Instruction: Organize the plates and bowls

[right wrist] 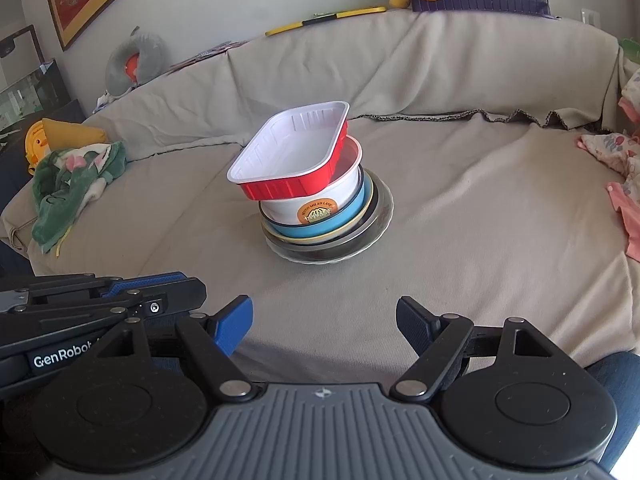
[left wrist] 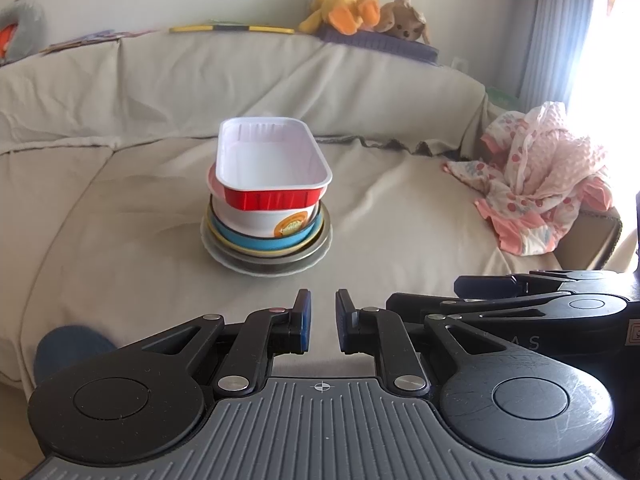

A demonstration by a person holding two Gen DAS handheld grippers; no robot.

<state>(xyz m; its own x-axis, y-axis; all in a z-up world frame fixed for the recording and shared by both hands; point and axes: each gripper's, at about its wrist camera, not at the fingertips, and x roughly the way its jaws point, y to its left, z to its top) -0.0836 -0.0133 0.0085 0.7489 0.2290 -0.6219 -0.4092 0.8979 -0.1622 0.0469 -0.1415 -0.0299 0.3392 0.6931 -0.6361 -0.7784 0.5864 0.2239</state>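
Dish stack mid-sofa [left wrist: 132,208], red rectangular tray [left wrist: 272,168] tilted atop white bowl [left wrist: 256,222], blue bowl [left wrist: 256,242], lower plates [left wrist: 276,266] mostly hidden, left gripper [left wrist: 322,320] fingers nearly together and empty, right gripper [right wrist: 324,326] fingers spread wide and empty, pink clothes [left wrist: 540,184] cut off.
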